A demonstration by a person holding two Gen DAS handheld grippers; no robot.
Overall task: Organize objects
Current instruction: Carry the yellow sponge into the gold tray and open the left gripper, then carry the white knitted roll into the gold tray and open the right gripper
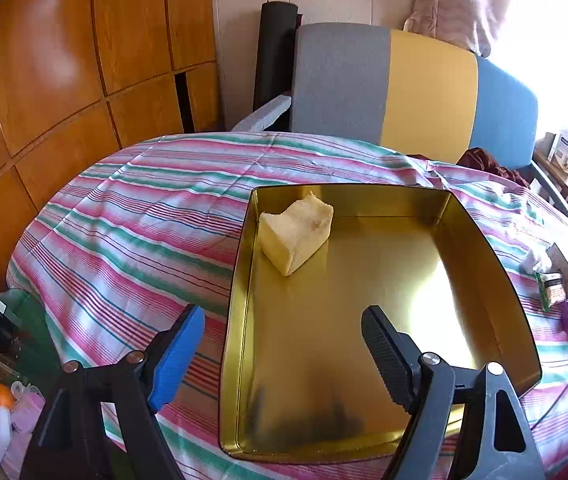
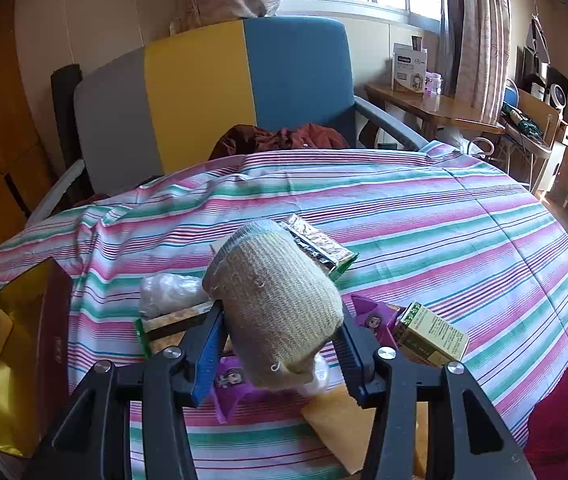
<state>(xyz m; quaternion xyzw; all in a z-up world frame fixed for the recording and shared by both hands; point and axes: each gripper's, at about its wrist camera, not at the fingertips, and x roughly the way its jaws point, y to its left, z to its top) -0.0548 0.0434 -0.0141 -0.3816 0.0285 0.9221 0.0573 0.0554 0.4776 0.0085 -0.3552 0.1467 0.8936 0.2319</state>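
A gold metal tin (image 1: 495, 280) lies open on the striped cloth. A yellow sponge block (image 1: 295, 232) rests in its far left corner. My left gripper (image 1: 284, 356) hangs open over the tin's near left side, nothing between its fingers. In the right wrist view my right gripper (image 2: 280, 320) is shut on a beige knitted roll (image 2: 276, 300), lifted above a pile of packets. The tin (image 2: 8, 360) shows at the far left of that view.
Under the roll lie a purple packet (image 2: 371, 322), a green-and-cream small box (image 2: 431, 334), a foil-edged snack bar (image 2: 315, 246), a clear plastic bag (image 2: 168, 290) and a yellow envelope (image 2: 347, 428). A grey, yellow and blue chair (image 2: 204, 96) stands behind the table.
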